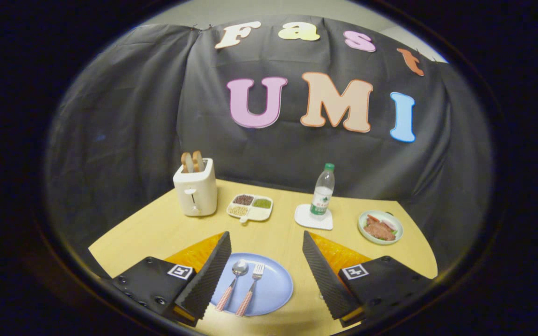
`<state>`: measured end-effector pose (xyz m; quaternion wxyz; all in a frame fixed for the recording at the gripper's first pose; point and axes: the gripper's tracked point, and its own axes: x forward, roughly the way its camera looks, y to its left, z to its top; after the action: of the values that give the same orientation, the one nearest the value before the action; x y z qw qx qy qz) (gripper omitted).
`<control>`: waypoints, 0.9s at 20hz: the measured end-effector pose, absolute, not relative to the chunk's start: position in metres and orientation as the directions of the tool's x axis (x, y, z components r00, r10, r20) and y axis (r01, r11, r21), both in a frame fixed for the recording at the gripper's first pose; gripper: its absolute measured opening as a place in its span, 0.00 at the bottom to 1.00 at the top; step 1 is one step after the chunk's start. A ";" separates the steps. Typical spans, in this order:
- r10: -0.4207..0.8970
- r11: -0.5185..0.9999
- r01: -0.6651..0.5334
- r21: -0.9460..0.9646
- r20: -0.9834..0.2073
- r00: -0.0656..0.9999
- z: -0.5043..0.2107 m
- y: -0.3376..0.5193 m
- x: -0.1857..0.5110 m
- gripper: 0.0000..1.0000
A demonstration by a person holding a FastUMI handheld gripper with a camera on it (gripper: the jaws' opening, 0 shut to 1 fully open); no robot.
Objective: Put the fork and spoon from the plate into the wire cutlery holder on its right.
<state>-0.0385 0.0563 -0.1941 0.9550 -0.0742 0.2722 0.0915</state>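
Observation:
A blue plate lies on the wooden table between my two fingers. On it a spoon and a fork lie side by side, bowl and tines pointing away, with red-and-white checked handles toward me. The spoon is left of the fork. My gripper is open and held above the table, its ribbed black pads standing wide apart on either side of the plate, touching nothing. The right finger hides the table just right of the plate.
At the back of the table stand a white toaster with two slices in it, a divided dish of beans, a water bottle on a white coaster, and a small plate of food at the right.

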 end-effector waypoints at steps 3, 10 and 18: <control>0.132 0.968 -0.231 -0.094 -0.595 0.793 -0.223 0.058 -0.047 0.99; 0.099 0.966 -0.240 -0.094 -0.727 0.679 -0.291 0.051 -0.064 0.99; 0.062 0.948 -0.290 -0.135 -0.813 0.579 -0.344 0.047 -0.084 0.99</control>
<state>-0.0837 0.0471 -0.3440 0.8794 -0.1274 0.4476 0.1000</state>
